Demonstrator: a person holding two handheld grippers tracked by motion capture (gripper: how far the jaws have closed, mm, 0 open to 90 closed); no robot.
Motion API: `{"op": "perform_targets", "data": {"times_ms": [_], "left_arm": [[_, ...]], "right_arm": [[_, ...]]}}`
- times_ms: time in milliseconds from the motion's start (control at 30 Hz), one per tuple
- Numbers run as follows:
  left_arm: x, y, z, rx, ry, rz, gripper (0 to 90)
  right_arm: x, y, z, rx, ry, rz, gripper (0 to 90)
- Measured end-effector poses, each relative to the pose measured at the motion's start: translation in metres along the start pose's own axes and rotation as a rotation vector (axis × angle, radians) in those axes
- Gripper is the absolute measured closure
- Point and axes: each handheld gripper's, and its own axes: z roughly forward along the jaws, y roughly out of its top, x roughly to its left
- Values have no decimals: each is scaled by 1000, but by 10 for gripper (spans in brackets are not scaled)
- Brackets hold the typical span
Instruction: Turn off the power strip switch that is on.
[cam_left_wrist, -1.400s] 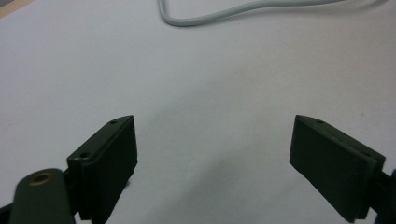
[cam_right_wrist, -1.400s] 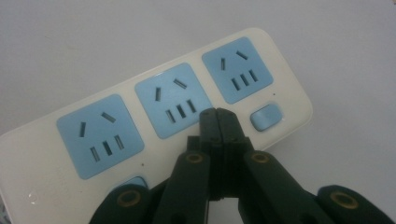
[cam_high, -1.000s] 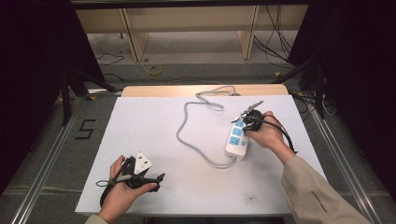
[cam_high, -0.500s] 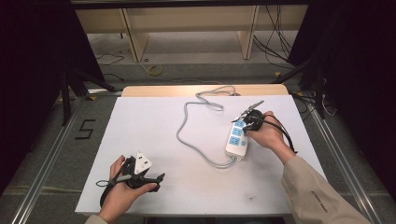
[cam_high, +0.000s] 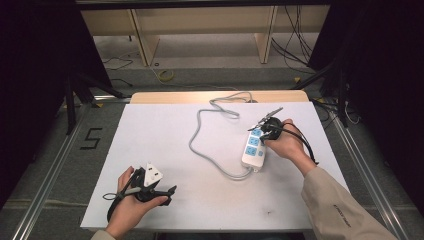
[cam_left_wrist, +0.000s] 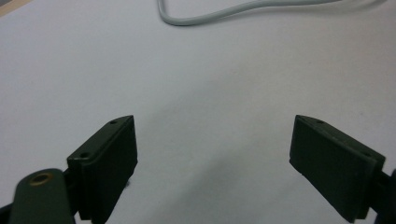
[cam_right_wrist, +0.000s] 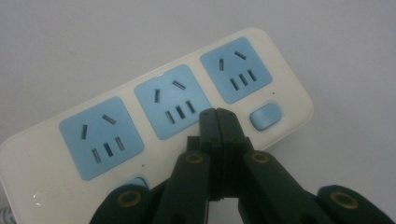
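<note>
Nearest to me on the left, my left gripper (cam_high: 167, 192) is parked on the white table (cam_high: 165, 130) close to the near edge. In its own view the jaws stand wide apart with nothing between them, just bare tabletop ahead and a loop of grey cable (cam_left_wrist: 224, 11) off in the distance.

Further in and over to the right, the power strip (cam_high: 253, 147) lies flat, sockets up. Its long axis runs near to far, leaning a touch to the right at the far end. The cable leaves from its near end, swings left, then snakes toward the far edge of the table.

My right gripper (cam_high: 261, 131) is at the far end of the strip. In the right gripper view the jaws are pressed fully together, gripping nothing, with the tips over the strip's face between the middle blue socket (cam_right_wrist: 171, 100) and the small blue switch (cam_right_wrist: 265, 115). Can't tell if the tips actually touch the plastic.

No containers anywhere on the table.
</note>
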Motion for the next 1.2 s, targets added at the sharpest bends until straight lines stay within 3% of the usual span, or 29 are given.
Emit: {"op": "perform_targets", "data": {"times_ms": [1200], "left_arm": [[0,0,0,-2,0,-1,147]], "right_arm": [[1,0,-6,-32,18,11,900]]}}
